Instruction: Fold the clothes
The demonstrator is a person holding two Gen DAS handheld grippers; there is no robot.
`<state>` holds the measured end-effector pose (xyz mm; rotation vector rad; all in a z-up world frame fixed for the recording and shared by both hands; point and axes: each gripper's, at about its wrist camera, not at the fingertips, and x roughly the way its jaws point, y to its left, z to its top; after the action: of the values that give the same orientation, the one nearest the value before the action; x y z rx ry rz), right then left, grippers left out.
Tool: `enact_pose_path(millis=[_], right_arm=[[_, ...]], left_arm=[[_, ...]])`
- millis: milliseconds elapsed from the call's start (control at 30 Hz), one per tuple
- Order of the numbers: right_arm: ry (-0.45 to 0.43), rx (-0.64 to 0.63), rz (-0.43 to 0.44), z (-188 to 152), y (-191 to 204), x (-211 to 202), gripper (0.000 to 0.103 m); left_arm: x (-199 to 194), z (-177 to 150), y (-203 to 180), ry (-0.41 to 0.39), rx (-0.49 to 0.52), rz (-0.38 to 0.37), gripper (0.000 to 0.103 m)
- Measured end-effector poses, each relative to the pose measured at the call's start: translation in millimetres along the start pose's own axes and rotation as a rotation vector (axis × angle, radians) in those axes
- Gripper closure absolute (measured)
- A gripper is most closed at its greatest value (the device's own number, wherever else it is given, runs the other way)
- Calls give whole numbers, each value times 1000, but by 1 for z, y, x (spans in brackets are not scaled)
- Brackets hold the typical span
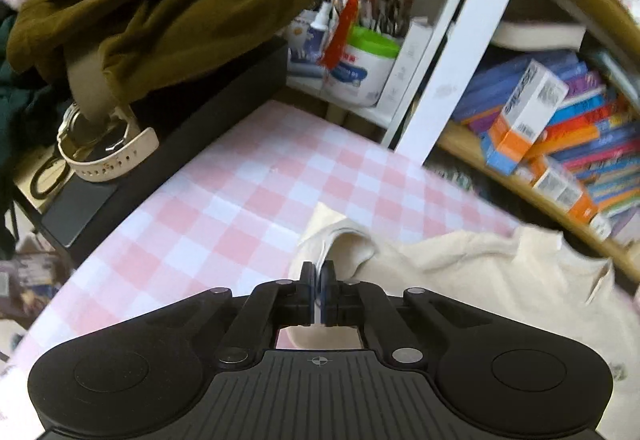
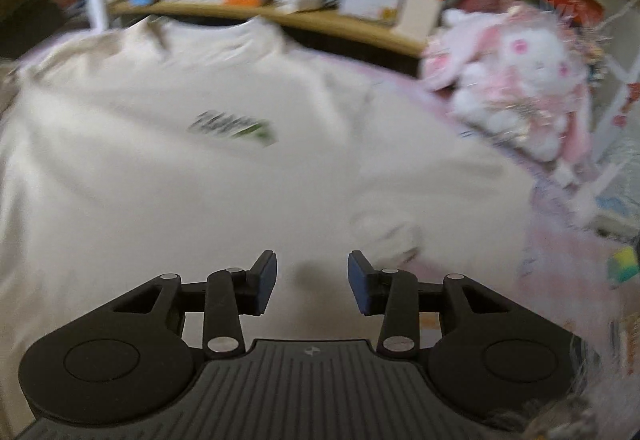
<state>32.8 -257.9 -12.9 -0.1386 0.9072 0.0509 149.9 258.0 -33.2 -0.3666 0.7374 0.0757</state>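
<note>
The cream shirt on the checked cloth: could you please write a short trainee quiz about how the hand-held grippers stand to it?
1. True or false: the left hand-held gripper is shut on the cream shirt.
2. The right hand-held gripper is: A open, B shut on fabric.
3. Which toy sits right of the shirt in the right wrist view?

Key: 1 true; 2 A; 3 the pink-and-white plush bunny.

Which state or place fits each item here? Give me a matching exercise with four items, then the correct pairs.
Column 1:
1. left gripper
2. right gripper
3. olive garment
4. plush rabbit

Column 2:
A. open above the cream shirt
B. beside the shirt, below the bookshelf
C. shut on a fold of the shirt
D. piled on the black stand

Pairs: 1-C, 2-A, 3-D, 4-B
</note>
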Motion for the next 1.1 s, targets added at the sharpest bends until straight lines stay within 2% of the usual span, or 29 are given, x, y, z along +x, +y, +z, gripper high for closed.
enact_pose_path(millis=[67,100,200,300,367,433,500,567,600,700,767,800,833,867,967,1000,1067,1100], right_arm=[[15,-11,17,-6,10,2,66],[20,-12,22,-9,12,2,67],[33,-16,35,-15,21,3,68],[35,-6,43,-16,19,3,68],[36,1,48,-16,18,3,67],[35,4,51,-17,17,2,67],[33,0,51,-18,17,2,67],[32,-5,49,-17,18,2,67],[32,-5,50,-17,17,2,67],[33,0,53,-17,16,3,67],[34,8,56,-17,15,2,67],[34,10,56,-17,15,2,67],[33,14,56,-17,15,2,67],[33,15,56,-17,15,2,67],[32,18,63,-17,14,2,67],[29,20,66,-17,13,2,67],[26,27,71,-18,11,3,67],[24,29,75,-19,11,3,67]], left_arm=[[-12,0,11,-17,-22,29,101],[-15,-3,20,-13,-40,71,100],[-14,-9,54,64,-70,257,99],[-23,-11,68,61,-71,299,93],[-30,-9,61,27,-54,266,88],[-31,-6,41,8,-9,179,63],[-29,-6,17,-3,32,112,46],[-24,-9,-9,0,80,63,39],[-19,-11,-24,9,118,57,32],[5,-23,-69,70,305,172,32],[17,-35,-87,83,398,256,32],[20,-40,-91,80,422,289,46],[18,-42,-87,71,405,310,84],[14,-43,-82,59,371,324,87],[-20,-43,-48,1,140,301,86],[-29,-46,-37,8,87,279,82],[-40,-58,-17,47,32,271,79],[-43,-64,-8,71,20,270,73]])
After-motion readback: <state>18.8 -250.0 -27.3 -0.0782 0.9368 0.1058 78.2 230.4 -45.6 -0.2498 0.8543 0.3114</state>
